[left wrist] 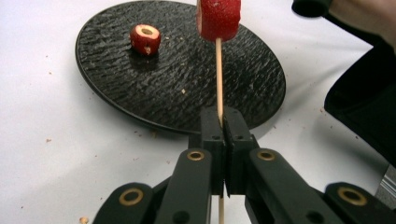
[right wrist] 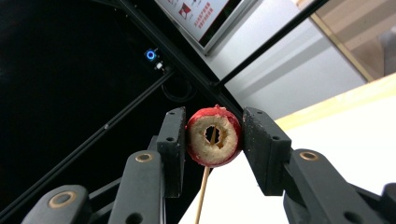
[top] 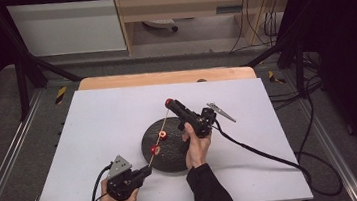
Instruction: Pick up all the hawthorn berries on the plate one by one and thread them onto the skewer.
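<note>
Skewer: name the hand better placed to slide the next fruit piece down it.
Right. The right gripper already clamps a cored fruit piece with the skewer tip through its hole; the left gripper just holds the skewer.

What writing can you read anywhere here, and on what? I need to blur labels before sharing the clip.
Nothing can be read.
Poster, right gripper view: red marks and small print, too blurred to read.
Yellow-black floor stickers: stripes, no words.
Plate, skewer, fruit slices and both grippers: no lettering that I can see.
</note>
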`<state>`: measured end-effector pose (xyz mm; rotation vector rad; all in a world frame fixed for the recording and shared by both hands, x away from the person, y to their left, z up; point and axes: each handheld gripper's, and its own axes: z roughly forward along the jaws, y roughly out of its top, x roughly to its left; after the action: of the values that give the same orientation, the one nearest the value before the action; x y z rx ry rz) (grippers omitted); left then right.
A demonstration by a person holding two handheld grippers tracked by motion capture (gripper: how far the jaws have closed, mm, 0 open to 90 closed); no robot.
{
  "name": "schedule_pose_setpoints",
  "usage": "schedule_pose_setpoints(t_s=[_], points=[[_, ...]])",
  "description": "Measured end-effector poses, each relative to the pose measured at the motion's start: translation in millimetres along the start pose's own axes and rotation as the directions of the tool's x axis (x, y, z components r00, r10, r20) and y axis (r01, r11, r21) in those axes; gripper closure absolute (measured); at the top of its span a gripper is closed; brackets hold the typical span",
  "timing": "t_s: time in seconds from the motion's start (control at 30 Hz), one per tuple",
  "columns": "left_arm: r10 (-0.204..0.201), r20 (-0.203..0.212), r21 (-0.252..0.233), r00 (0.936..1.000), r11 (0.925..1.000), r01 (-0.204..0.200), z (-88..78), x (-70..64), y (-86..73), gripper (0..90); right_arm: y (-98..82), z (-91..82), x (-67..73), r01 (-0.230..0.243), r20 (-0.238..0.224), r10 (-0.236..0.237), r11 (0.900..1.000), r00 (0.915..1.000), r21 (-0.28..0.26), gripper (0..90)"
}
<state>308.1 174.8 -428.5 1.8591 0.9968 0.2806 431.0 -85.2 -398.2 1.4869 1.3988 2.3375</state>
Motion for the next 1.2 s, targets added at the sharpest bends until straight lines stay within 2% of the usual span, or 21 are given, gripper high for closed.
schedule_pose_setpoints(t_s=[0.13, 0.27, 0.37, 0.57, 0.7, 0.8, 1.03, 1.2], points=[[-0.006, -0.009, -0.011, 0.9999, 0.9999, 0.006, -1.7, 1.0, 0.6, 88.5, -5.5, -1.4, 0.4, -0.003, 0.002, 0.003, 1.0, 1.0, 0.022, 61.2], [-0.014, -0.006, 0.006, 0.9999, 0.9999, 0.014, 2.2, 0.8, -1.7, 88.6, -9.2, -3.5, 2.5, -0.007, 0.003, 0.007, 1.0, 1.0, 0.023, 61.3], [-0.003, -0.004, 0.012, 1.0, 0.9999, 0.003, 4.1, -1.6, -2.5, 88.6, -9.6, -6.2, 5.5, -0.002, -0.003, 0.002, 1.0, 1.0, 0.023, 61.4], [0.005, 0.009, -0.009, 0.9999, 1.0, -0.005, 2.1, -3.6, -1.0, 88.6, -5.4, -8.6, 8.1, 0.052, 0.003, -0.053, 0.997, 0.9986, 0.056, 61.7], [-0.013, 0.005, -0.033, 0.9999, 0.9994, 0.013, 0.7, -1.2, 0.2, 88.7, -8.8, -8.6, 7.6, 0.05, -0.008, -0.049, 0.996, 0.9988, 0.077, 61.8], [-0.015, 0.0, -0.024, 0.9999, 0.9996, 0.015, 0.7, -0.2, 2.0, 88.7, -17.6, -9.1, 5.7, 0.036, -0.011, -0.035, 0.994, 0.9993, 0.099, 61.9], [-0.024, -0.007, -0.023, 0.9997, 0.9994, 0.024, 4.2, 3.0, 5.1, 88.6, -34.3, -14.7, 8.5, 0.051, -0.028, -0.047, 0.984, 0.9985, 0.168, 61.7], [-0.015, -0.017, -0.02, 0.9997, 0.9997, 0.014, 8.7, 2.6, 8.5, 88.6, -48.3, -20.0, 9.6, 0.059, -0.038, -0.052, 0.975, 0.9979, 0.214, 61.7]])
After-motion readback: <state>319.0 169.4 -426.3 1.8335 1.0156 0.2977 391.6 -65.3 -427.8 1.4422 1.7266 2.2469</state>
